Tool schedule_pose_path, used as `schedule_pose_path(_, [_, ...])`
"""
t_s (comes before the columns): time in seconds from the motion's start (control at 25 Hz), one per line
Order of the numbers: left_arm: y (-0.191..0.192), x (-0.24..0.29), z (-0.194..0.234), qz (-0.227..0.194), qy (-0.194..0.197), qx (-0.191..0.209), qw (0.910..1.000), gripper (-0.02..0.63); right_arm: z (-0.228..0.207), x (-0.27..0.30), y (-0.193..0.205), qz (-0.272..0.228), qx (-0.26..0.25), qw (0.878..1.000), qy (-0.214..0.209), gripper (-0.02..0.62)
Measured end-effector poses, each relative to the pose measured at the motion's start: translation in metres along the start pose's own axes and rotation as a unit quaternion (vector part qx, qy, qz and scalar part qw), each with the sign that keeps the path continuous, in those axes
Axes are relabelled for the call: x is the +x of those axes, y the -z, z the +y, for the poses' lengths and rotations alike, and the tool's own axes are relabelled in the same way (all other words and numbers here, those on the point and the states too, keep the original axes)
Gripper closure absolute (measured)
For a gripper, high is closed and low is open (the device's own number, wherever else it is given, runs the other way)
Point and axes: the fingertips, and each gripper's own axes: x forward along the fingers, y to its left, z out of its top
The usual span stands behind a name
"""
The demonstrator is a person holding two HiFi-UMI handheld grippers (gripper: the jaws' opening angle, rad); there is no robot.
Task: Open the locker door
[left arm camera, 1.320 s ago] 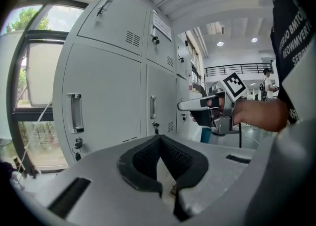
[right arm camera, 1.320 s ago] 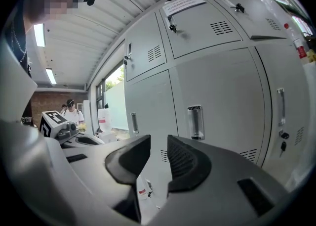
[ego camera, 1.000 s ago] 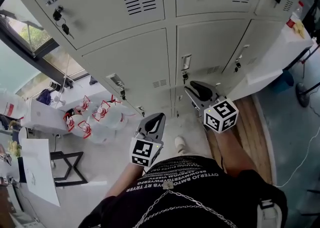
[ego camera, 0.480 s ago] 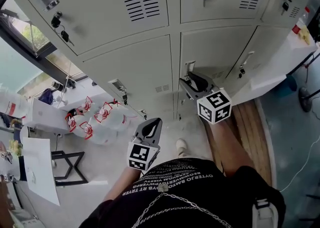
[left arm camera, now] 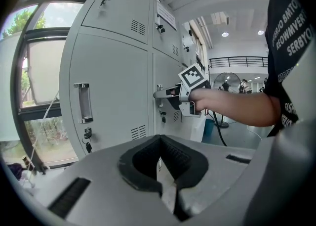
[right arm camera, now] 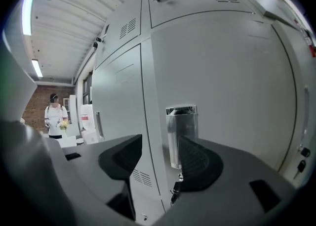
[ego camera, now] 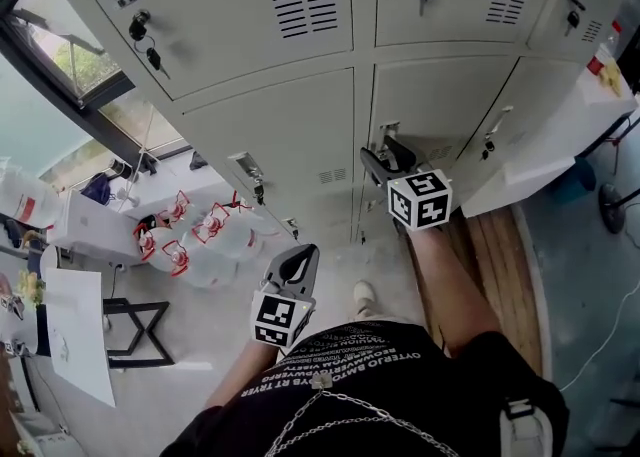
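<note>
Right hand-held gripper (right arm camera: 160,156), jaws just widened, frames the handle (right arm camera: 181,126) of the locker door (right arm camera: 232,81), untouched. Seat it deep and centred before squeezing. Left hand-held gripper (left arm camera: 163,163) hangs low, jaws together.

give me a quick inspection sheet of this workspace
surface: pale floor, wooden strip by lockers
job's things: locker door shut; handle not gripped
clutter: water jugs, folding stand
grippers: right gripper open, jaws just been opening, handle ahead between them; left gripper shut, empty
cables: white cable on floor
surroundings: window, a person far off
</note>
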Motion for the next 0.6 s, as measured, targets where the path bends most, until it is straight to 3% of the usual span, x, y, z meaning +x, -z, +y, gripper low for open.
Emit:
schedule_pose_path(0.24, [0.005,-0.015,-0.009,0.001,0.001,0.006,1.0,0.607,0.001,0.004,0.005,0.002,0.03,1.0,-0.008,0.382])
schedule_pose_path(0.6, [0.01,-0.037,-0.027,-0.004,0.006,0.014,0.9999,0.606,0.004,-0.031,0.014,0.004,0.023,1.0,0.013,0.432])
